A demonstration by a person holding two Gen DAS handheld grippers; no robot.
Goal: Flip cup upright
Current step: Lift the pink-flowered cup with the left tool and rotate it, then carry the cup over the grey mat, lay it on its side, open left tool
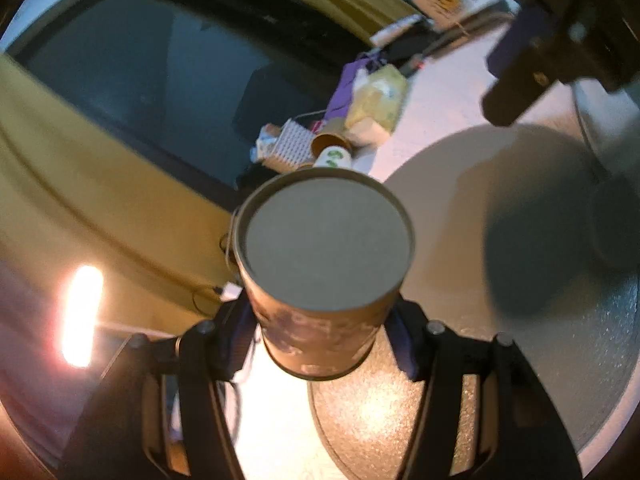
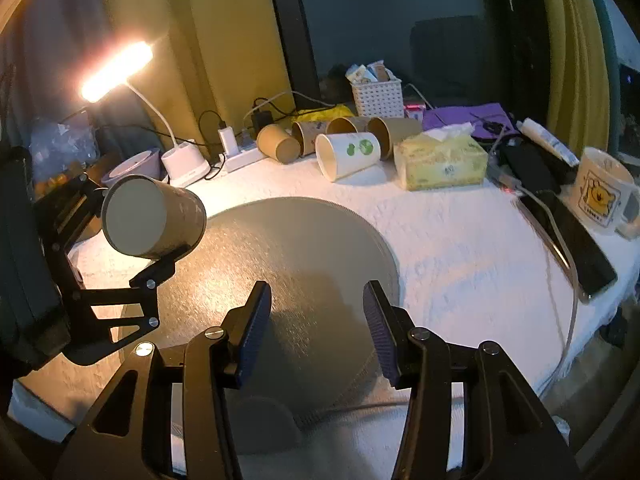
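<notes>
My left gripper (image 1: 320, 332) is shut on a brown paper cup (image 1: 324, 268), held in the air on its side with its flat base toward the right wrist camera. In the right wrist view the same cup (image 2: 152, 218) hangs at the left, above the edge of a round grey mat (image 2: 280, 272), gripped by the left gripper (image 2: 160, 236). My right gripper (image 2: 316, 320) is open and empty, low over the near part of the mat. In the left wrist view the right gripper (image 1: 516, 76) shows at the upper right.
Several paper cups (image 2: 348, 154) lie on their sides at the back of the white-covered table (image 2: 460, 248). A tissue box (image 2: 440, 158), white basket (image 2: 378, 98), lit desk lamp (image 2: 116, 70), power strip (image 2: 240, 158), mug (image 2: 602, 192) and phone (image 2: 580, 244) surround the mat.
</notes>
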